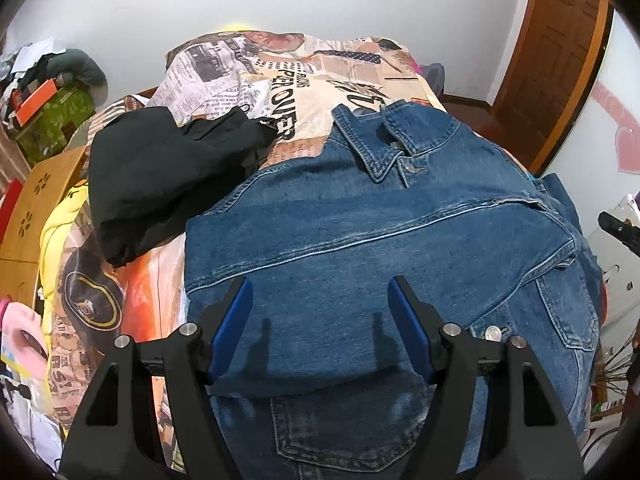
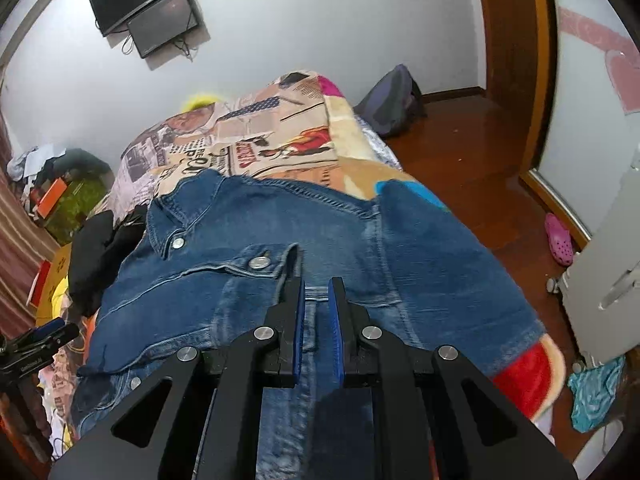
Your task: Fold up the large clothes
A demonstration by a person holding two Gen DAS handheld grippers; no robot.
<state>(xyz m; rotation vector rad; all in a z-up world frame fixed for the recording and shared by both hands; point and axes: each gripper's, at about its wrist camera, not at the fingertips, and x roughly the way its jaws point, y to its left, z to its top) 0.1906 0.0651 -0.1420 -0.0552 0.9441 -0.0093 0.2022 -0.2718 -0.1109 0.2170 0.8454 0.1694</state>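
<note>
- A blue denim jacket [image 1: 360,240] lies spread on a bed, on top of a newspaper-print bedcover [image 1: 280,76]; its collar [image 1: 376,144] points toward the far wall, and metal snap buttons show at the neck.
- In the left wrist view, one side of the jacket is folded across the body, so a long seam runs diagonally over the top layer.
- The left gripper [image 1: 320,300] hangs over the near part of the jacket with its blue-padded jaws standing wide apart and nothing between them; the shadows of its fingers fall on the denim below.
- The right gripper [image 2: 316,300] has its jaws nearly together, a narrow slit left between the blue pads. Denim shows through that slit, but whether the pads actually pinch a fold of it or merely hover above is hard to tell from this angle.
- The right gripper's tips sit just beside a buttoned pocket flap [image 2: 256,260] of the jacket.
- A crumpled black garment [image 1: 160,176] lies on the bedcover just left of the jacket, touching its edge.
- On the wooden floor [image 2: 460,160] to the right of the bed are a pink clog [image 2: 559,239] and a grey backpack [image 2: 390,100] by the wall.
</note>
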